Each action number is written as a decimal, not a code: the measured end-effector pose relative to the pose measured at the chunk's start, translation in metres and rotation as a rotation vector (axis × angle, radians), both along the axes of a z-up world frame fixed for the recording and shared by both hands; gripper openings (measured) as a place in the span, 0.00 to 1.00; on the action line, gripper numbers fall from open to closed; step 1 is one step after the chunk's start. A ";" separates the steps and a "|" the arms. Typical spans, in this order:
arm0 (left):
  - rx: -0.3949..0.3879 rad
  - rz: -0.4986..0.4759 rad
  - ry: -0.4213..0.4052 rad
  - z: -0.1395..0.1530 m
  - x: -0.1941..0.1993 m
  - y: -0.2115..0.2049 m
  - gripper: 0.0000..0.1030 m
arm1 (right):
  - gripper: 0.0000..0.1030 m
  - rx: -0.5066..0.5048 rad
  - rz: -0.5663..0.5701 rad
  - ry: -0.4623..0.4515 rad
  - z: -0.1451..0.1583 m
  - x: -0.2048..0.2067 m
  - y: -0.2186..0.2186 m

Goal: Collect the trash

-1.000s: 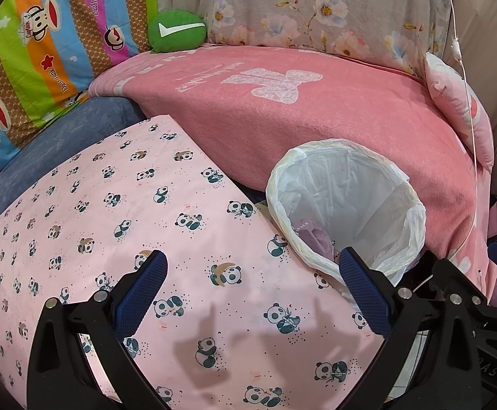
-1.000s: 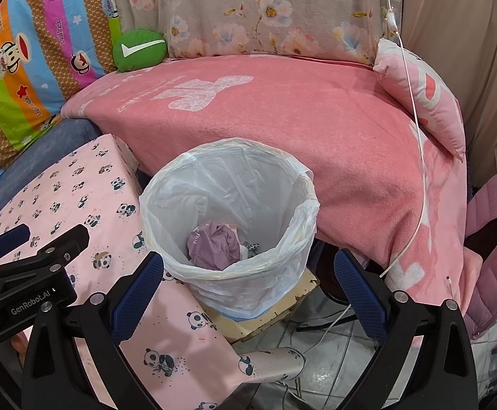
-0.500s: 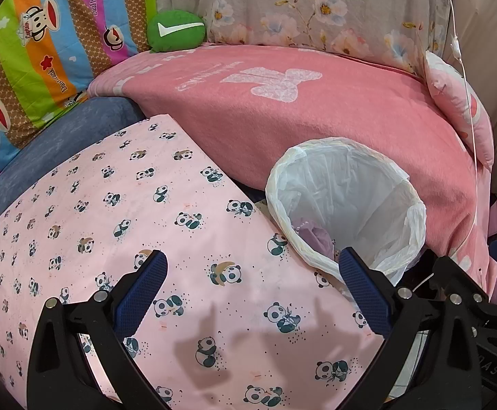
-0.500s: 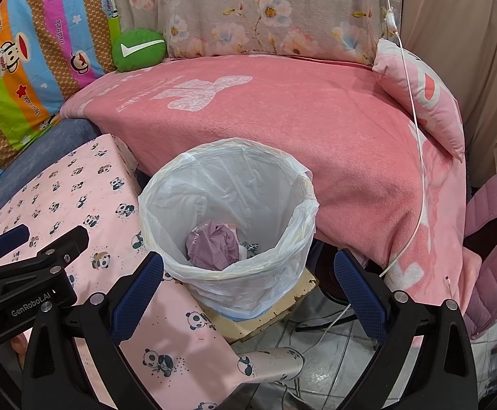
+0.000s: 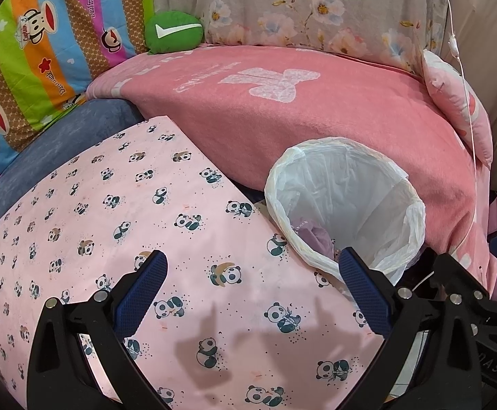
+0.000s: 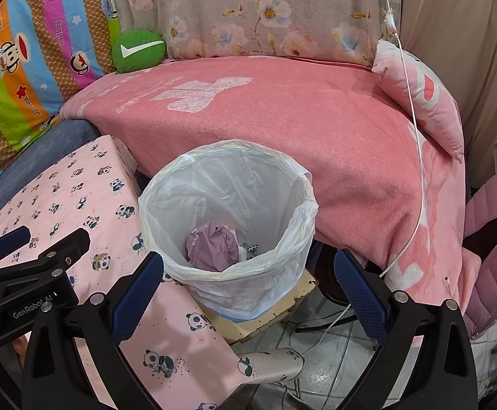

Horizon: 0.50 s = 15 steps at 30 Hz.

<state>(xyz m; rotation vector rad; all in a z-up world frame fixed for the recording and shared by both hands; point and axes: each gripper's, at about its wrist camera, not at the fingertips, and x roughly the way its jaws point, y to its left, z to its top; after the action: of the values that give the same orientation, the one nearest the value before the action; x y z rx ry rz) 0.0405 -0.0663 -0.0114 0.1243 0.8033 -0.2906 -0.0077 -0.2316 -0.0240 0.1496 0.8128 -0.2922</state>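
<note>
Both the left tool (image 5: 252, 290) and right tool (image 6: 248, 290) gape wide, empty, touching nothing.

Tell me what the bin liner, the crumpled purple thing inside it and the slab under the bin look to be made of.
White translucent bin liner: thin plastic film, glossy and creased, folded over the rim. Crumpled purple wad: likely a plastic wrapper or bag, judging by its sharp creases, slight sheen and faint print; coated paper is possible. Cream slab under the bin: seemingly painted wood or board, with chipped, stained edges.
</note>
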 end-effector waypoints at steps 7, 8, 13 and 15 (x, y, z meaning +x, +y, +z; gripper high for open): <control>0.000 -0.002 0.004 0.001 0.001 0.001 0.93 | 0.95 -0.001 -0.001 -0.001 0.000 0.000 0.000; 0.003 -0.005 0.006 0.001 0.001 0.001 0.93 | 0.95 0.000 -0.002 -0.001 0.000 0.000 0.000; 0.008 -0.006 0.010 0.001 0.004 0.001 0.93 | 0.95 -0.002 -0.003 0.000 0.001 0.001 -0.001; 0.006 -0.007 0.008 0.001 0.004 0.001 0.93 | 0.95 -0.002 -0.003 0.001 0.000 0.001 -0.001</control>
<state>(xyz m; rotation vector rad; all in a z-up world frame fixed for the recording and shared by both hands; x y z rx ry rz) 0.0441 -0.0653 -0.0101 0.1317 0.8119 -0.2956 -0.0069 -0.2325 -0.0236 0.1487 0.8138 -0.2962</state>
